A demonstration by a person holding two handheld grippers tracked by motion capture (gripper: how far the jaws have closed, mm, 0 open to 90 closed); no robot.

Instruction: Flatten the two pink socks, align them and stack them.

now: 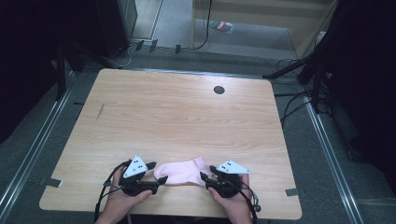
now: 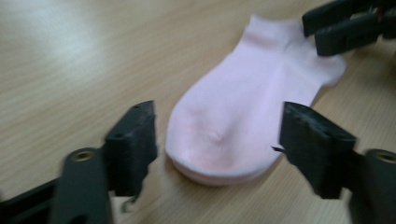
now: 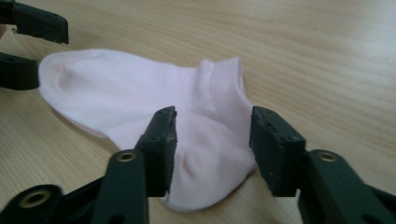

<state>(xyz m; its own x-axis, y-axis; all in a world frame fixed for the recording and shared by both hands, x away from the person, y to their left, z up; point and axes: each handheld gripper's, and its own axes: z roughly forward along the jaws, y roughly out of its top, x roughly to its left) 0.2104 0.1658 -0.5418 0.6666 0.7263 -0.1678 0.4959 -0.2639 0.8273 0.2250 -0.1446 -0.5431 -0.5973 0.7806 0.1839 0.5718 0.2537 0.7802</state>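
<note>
A pink sock [image 1: 181, 171] lies flat on the desk [image 1: 187, 116] near its near edge, toe to the left and cuff to the right; it sits between the two grippers. The left gripper [image 1: 158, 178] has its fingers [image 2: 133, 140] spread wide either side of the toe, pads clear of the cloth and holding nothing; the right gripper [image 1: 204, 179] stands about half open over the heel and cuff end, its fingers [image 3: 161, 144] straddling the fabric without pinching it.

The sock looks light, soft and limp; it will sag and fold wherever it is not supported, and thin knit can slip out of a shallow pinch. The ribbed cuff, being thicker, seems the surest hold on the right; the doubled toe edge suits the left; a grip on both ends should keep it flat when lifted.
</note>
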